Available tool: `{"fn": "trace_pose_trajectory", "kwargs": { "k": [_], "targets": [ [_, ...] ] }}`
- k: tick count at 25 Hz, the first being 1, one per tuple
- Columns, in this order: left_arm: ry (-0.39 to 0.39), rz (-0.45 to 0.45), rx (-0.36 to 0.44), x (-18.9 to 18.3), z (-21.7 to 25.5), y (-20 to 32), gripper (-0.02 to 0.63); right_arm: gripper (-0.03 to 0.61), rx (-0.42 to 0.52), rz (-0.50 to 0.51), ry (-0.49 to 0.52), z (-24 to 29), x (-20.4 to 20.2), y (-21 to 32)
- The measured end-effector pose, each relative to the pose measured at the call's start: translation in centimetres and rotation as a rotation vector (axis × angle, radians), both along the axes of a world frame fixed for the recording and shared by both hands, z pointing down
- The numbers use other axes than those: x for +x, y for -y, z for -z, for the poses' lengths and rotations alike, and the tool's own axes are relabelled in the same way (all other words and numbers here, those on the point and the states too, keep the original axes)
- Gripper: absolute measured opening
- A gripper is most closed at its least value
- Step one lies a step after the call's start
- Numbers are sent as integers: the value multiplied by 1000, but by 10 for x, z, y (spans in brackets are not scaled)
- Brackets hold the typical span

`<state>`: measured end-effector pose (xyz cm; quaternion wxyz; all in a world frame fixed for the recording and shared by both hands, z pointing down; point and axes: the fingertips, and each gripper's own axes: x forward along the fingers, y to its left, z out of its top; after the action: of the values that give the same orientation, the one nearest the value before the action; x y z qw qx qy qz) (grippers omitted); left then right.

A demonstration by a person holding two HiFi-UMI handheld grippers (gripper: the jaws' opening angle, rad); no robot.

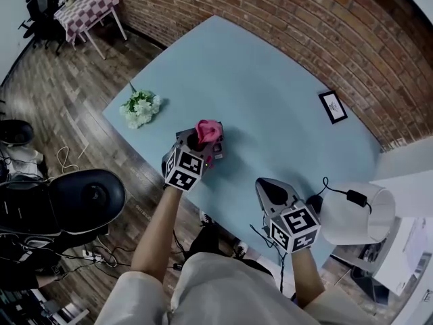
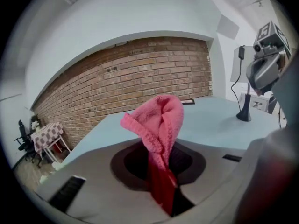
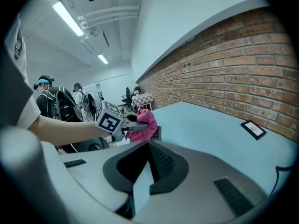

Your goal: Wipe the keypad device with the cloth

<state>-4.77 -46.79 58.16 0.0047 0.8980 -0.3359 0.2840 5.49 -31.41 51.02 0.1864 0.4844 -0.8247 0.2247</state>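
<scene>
A pink cloth is bunched between the jaws of my left gripper, which is shut on it near the table's front edge. In the left gripper view the cloth sticks up out of the left gripper. A small dark keypad device lies on the light blue table just under and beside the cloth; the cloth mostly hides it. The right gripper view shows the keypad device behind the cloth. My right gripper hovers to the right, shut and empty.
A white flower bunch lies at the table's left corner. A framed picture lies at the back right. A white lamp shade and black base with cable stand right of my right gripper. A black chair is on the floor.
</scene>
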Motion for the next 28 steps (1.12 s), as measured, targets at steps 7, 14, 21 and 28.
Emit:
{"fn": "trace_pose_trajectory", "kwargs": {
  "k": [7, 14, 21, 28],
  "targets": [
    [46, -16, -13, 12, -14, 9, 103, 9, -11, -16, -2, -5, 5, 1],
    [83, -30, -5, 15, -24, -2, 104, 9, -11, -13, 0, -6, 4, 1],
    [117, -84, -60, 24, -45, -23, 104, 9, -11, -14, -4, -6, 5, -1],
    [152, -132, -150, 31, -76, -51, 103, 8, -10, -18, -7, -5, 8, -2]
  ]
}}
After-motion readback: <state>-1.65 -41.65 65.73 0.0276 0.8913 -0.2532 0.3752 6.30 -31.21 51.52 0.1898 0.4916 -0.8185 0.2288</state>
